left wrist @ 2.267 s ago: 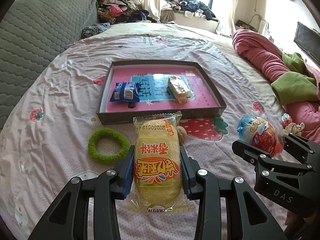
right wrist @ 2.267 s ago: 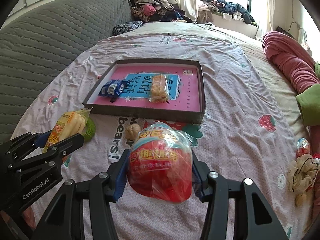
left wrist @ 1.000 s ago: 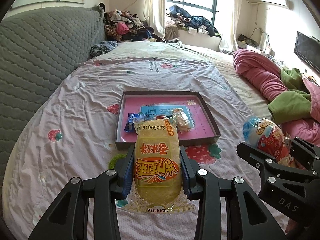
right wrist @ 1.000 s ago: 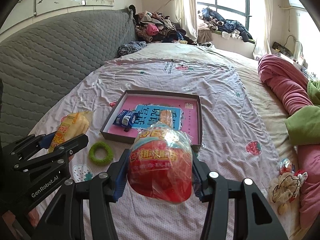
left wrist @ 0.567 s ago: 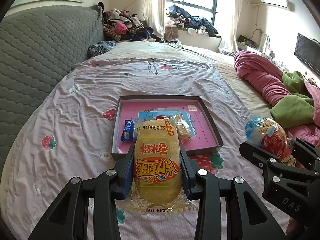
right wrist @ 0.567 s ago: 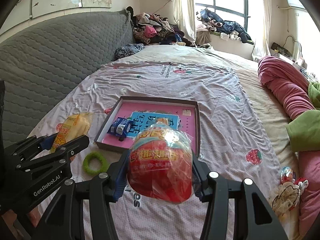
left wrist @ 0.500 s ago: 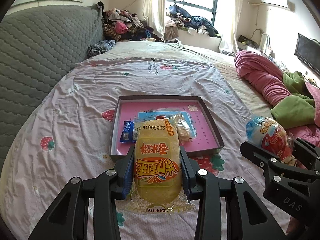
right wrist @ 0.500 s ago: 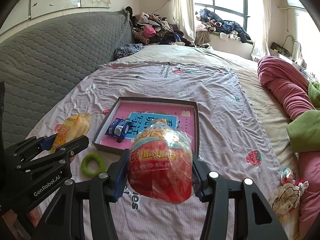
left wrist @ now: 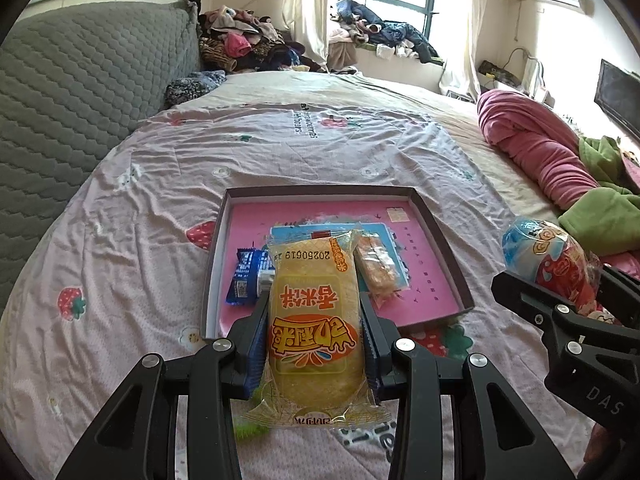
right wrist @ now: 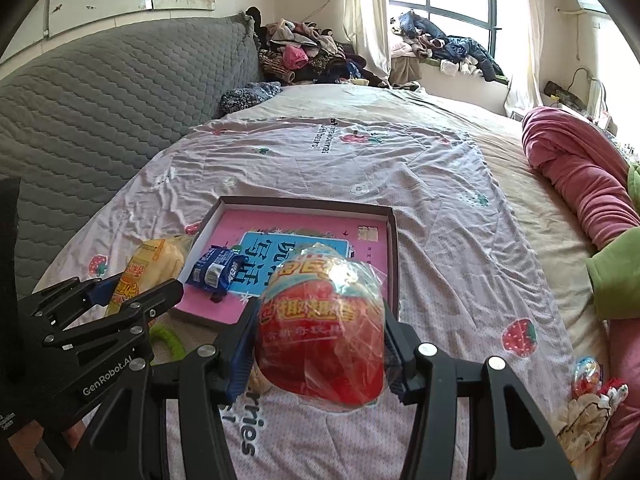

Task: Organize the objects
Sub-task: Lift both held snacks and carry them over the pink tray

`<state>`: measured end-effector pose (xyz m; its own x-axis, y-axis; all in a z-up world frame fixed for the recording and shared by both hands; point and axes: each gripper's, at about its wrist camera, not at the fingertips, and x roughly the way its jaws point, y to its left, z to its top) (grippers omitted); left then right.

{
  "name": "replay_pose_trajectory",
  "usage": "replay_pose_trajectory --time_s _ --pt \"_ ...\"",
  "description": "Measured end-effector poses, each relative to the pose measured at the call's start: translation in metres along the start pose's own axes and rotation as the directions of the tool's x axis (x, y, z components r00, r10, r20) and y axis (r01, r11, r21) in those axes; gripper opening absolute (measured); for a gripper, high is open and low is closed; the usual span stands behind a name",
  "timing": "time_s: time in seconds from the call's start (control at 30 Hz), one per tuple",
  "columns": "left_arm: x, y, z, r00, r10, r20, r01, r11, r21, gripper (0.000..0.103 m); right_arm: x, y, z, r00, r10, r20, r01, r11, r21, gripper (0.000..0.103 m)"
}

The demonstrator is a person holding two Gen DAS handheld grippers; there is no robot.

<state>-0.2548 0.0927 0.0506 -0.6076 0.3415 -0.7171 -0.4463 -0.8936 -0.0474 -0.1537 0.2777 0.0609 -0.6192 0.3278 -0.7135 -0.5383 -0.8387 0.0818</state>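
Yellow packet: we hold the long yellow plastic-wrapped snack packet [left wrist: 314, 320] in the left gripper [left wrist: 314, 334], its jaws clenched on the packet's two long sides; it hangs in the air over the near rim of the tray.
Red egg: we hold the round red-and-blue toy egg in crinkly clear wrap [right wrist: 322, 328] in the right gripper [right wrist: 320, 344], jaws pressed on its flanks; it is airborne just short of the tray's near right corner.
Tray: the shallow dark-walled cardboard box lid with a pink floor [left wrist: 442, 236] lies flat on the bed, already carrying a small blue foil biscuit pack [left wrist: 244, 276] on its left and a clear-wrapped brown cake bar [left wrist: 376, 264] toward the middle.
Step in hand: we judge that we are carrying both items to the tray to set them down.
Doing it well: we should bring the yellow packet over bare pink floor between or beside the two snacks, lower it until it rests, and only then let go; the egg suits the open right side, and being round it may roll, so we want it low before release.
Axis, packet: its long axis runs straight away from us along the gripper, printed face up, date-stamped end pointing to the far rim, roughly parallel to the cake bar.
Axis, egg: blue end far, red end near; it is too rounded for us to say more.
Around: a pink strawberry-print sheet [left wrist: 140, 240] covers the bed; a green fuzzy ring [right wrist: 170, 338] lies just before the tray.
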Motion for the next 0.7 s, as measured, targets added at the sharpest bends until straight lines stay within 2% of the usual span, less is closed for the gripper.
replay_pose_trajectory --time_s 0.23,0.7 --pt "0.018 0.000 0.007 1.000 0.014 0.000 -0.014 1.000 0.024 0.041 0.015 -0.006 0.006 1.000 -0.008 -0.006 0.008 1.000 0.001 0.054" --pt "0.042 -0.009 0.017 1.000 -0.005 0.001 0.005 0.999 0.050 0.041 0.039 -0.012 0.013 1.000 -0.014 -0.009 0.014 1.000 -0.004 0.054"
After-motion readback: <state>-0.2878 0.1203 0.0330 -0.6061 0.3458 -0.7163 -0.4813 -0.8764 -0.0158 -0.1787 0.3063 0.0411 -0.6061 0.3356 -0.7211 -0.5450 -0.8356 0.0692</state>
